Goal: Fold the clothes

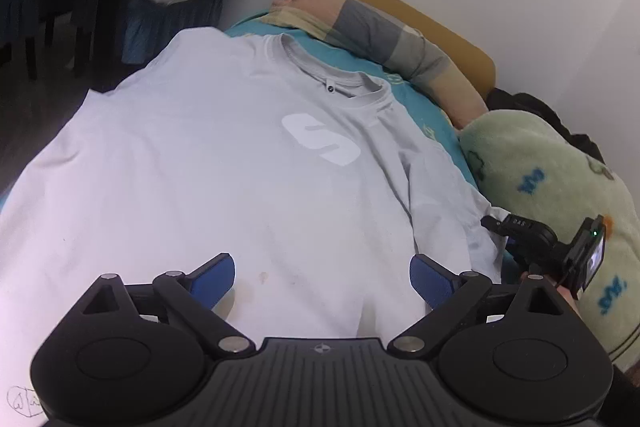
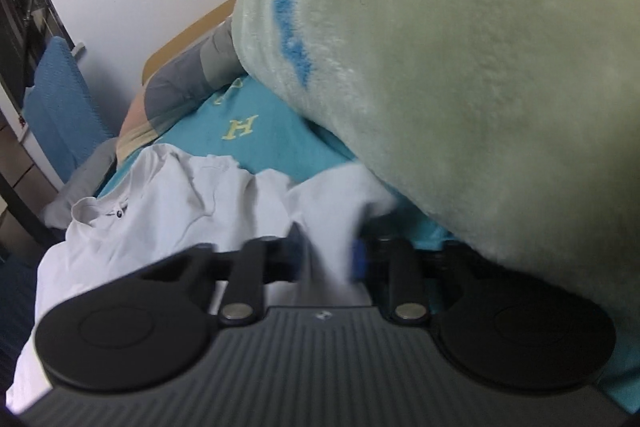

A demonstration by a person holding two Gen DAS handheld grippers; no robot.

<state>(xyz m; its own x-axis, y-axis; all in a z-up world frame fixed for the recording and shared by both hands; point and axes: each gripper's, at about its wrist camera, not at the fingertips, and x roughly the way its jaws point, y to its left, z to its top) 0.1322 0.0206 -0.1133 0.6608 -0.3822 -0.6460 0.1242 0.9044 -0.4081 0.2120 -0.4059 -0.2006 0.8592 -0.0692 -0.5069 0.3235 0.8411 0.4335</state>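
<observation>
My right gripper point(image 2: 326, 255) pinched the shirt point(image 1: 224, 163) sleeve near the bed's point(image 2: 276, 143) wall edge; left gripper point(image 1: 322, 277) jaws spread; nothing folded yet.

Soft, even light is falling without glare, fisheye curving is bending both views' dark corners, and motion blur is smearing the right gripper point(image 2: 326, 253) fingers and shirt point(image 2: 160, 203).

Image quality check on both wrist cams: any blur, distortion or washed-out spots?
Left wrist: sharp, strong fisheye bending at the edges; the shirt is washed out to the lower left, under soft, even light. Right wrist: motion blur on the shirt fabric between the right gripper fingers; the green blanket sits very close, soft and filling the upper right; the wall is bright.
</observation>
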